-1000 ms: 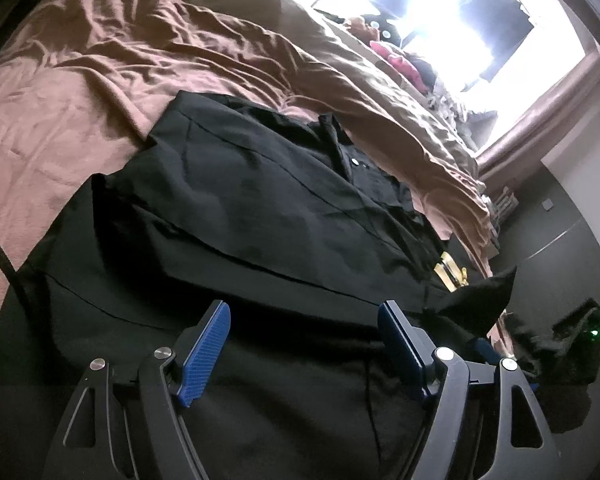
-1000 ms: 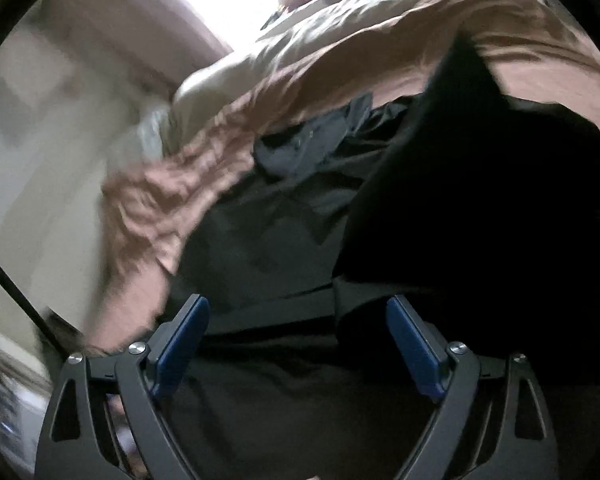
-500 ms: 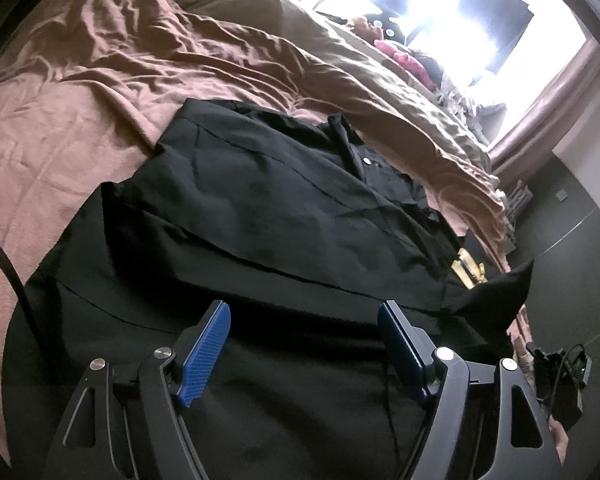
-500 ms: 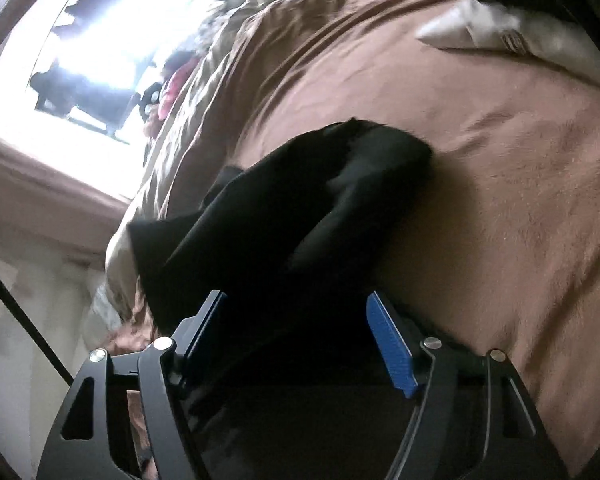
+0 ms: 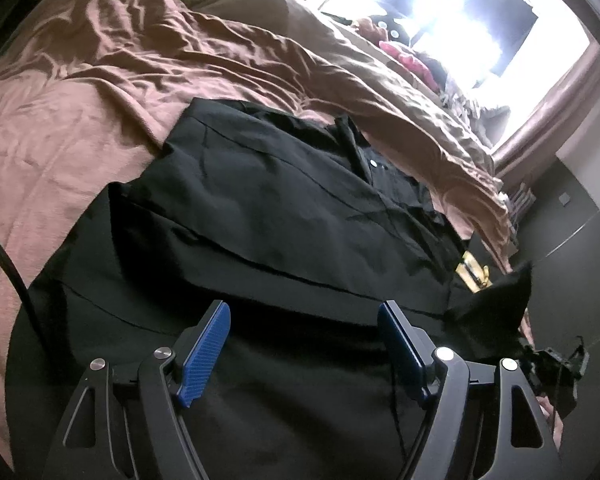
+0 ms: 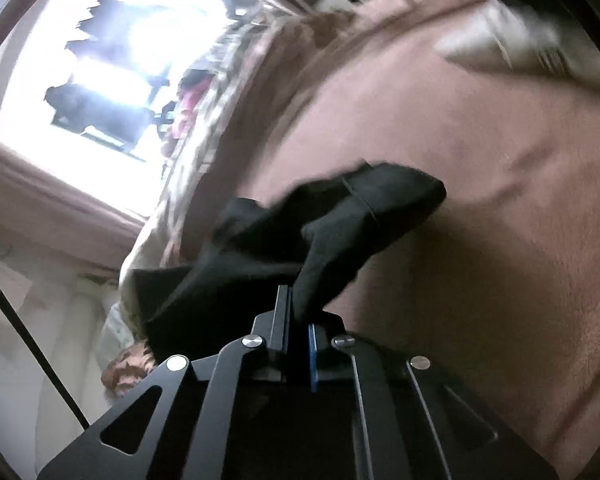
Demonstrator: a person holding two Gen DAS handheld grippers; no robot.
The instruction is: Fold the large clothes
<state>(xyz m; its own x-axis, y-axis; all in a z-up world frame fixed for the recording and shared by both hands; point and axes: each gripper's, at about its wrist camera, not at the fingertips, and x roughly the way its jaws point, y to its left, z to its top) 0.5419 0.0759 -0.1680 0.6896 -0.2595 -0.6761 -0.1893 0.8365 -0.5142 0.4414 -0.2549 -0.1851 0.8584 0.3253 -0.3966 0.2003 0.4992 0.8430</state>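
Note:
A large black shirt (image 5: 268,216) lies spread on the brown bedspread (image 5: 60,128), collar and white button toward the window. My left gripper (image 5: 304,344) is open and empty, just above the shirt's lower part. My right gripper (image 6: 298,320) is shut on a corner of the black shirt (image 6: 340,240), which bunches upward from the pinch over the bed (image 6: 500,240). In the left wrist view that lifted corner (image 5: 500,300) stands up at the right, with part of the right gripper (image 5: 556,368) below it.
A tan duvet (image 5: 380,80) lies bunched along the far side of the bed under a bright window (image 5: 460,12). A yellow item (image 5: 472,272) sits at the shirt's right edge. A pale pillow (image 6: 512,48) lies at the top right.
My right gripper has closed on the shirt's corner; it was open half a second ago. The left gripper has stayed open while its view shifted slightly.

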